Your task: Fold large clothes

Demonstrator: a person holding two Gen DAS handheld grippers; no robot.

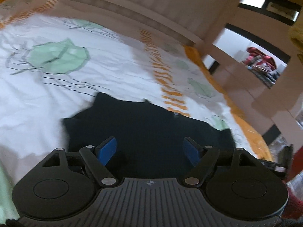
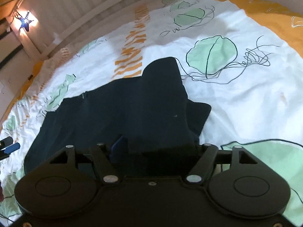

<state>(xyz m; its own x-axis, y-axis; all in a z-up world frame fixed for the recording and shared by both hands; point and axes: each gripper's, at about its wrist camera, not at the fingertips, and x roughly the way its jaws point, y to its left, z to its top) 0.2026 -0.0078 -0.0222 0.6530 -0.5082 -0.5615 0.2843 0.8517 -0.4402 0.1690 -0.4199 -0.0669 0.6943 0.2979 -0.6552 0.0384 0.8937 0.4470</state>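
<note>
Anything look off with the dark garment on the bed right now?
Yes. The dark garment lies unevenly on the bedsheet: one folded part sticks up past the rest, and a corner pokes out crookedly on its right. A flap drapes over the right tool. No spills or damage.

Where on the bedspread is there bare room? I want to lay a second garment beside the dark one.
Bare bedspread lies on the jellyfish-print side of the dark garment, up to the orange border, and between the garment's far edge and the headboard. It is crowded in the near middle, where the garment lies under both grippers.
</note>
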